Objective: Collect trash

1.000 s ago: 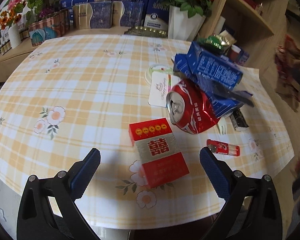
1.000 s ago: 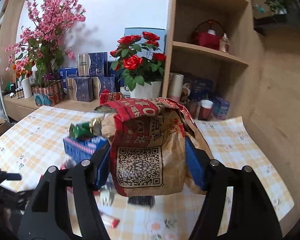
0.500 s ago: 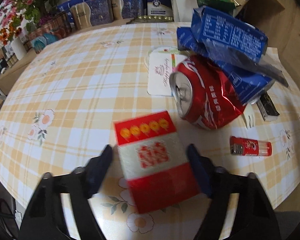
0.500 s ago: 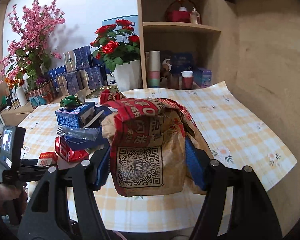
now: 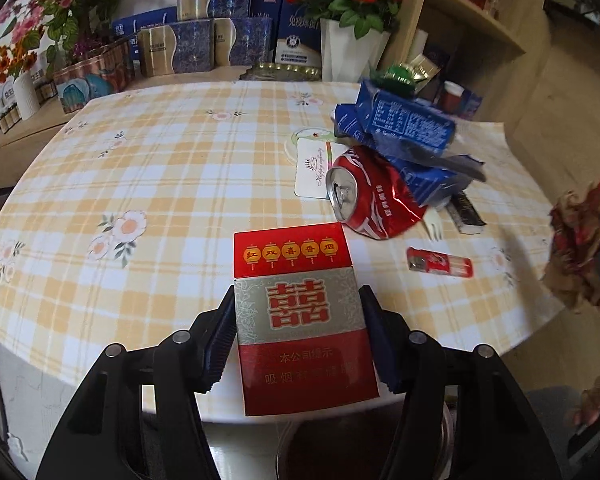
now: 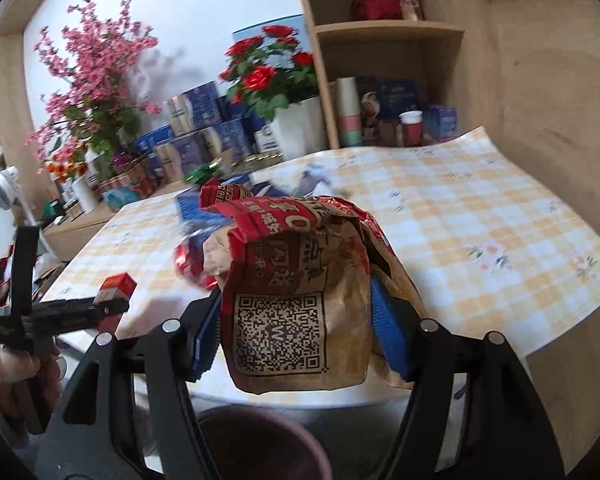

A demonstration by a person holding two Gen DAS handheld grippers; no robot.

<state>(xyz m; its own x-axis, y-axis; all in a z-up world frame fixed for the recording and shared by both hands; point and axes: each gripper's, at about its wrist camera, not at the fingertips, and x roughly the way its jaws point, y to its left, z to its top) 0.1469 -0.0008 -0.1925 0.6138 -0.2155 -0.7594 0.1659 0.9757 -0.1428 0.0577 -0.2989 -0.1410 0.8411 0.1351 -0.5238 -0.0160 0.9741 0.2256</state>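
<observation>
Closing in, the left tongs (image 5: 298, 336) now clamp the cigarette pack (image 5: 300, 320); right tongs (image 6: 296, 336) grip the paper bag (image 6: 300, 300); lift the pack level, then release above the bin (image 6: 260, 440) beneath

Each camera sits on its tool and looks forward and down, very near; both views share the bench (image 5: 148, 168) and the rose pot (image 6: 300, 128).
</observation>
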